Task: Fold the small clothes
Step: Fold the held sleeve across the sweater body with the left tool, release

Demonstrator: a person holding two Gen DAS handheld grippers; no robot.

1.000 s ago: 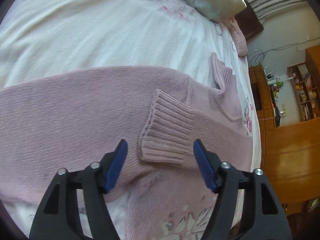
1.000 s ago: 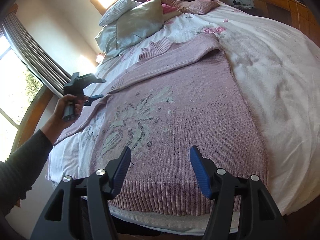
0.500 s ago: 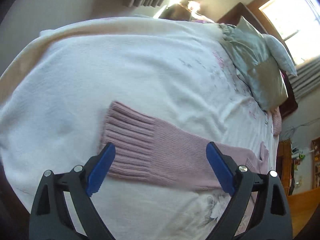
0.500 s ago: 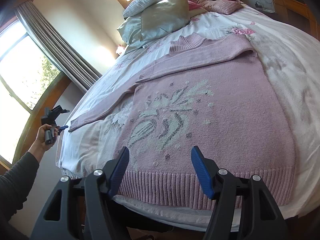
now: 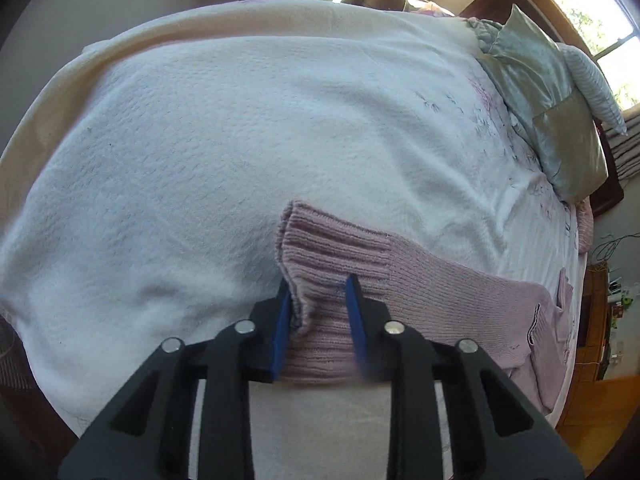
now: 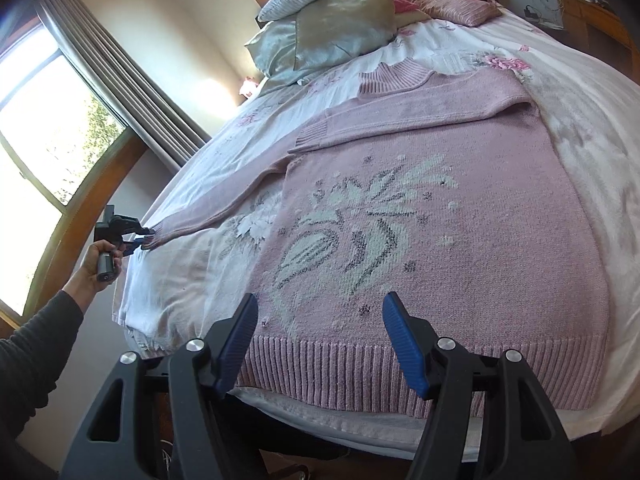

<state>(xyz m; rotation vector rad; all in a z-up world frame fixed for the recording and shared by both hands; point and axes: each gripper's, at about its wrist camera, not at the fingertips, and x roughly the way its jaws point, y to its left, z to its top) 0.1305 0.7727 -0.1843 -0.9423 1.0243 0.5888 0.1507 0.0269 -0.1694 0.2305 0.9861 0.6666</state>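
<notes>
A pink knitted sweater with a pale flower pattern lies flat on the bed, front up. Its right sleeve is folded across the chest. The left sleeve stretches out toward the bed's side, ending in a ribbed cuff. My left gripper is shut on that cuff, whose fabric is bunched between the blue pads. The right wrist view also shows this left gripper, held by a hand at the cuff. My right gripper hovers open just above the ribbed hem, holding nothing.
A white blanket covers the bed. Pillows are piled at the headboard end. A window with curtains lies past the left side. Wooden furniture stands beyond the far side. The bed's foot edge is right below my right gripper.
My left gripper moved from the folded sleeve on the sweater's chest out to the end of the stretched sleeve and closed on its cuff. The right gripper stayed open over the hem.
</notes>
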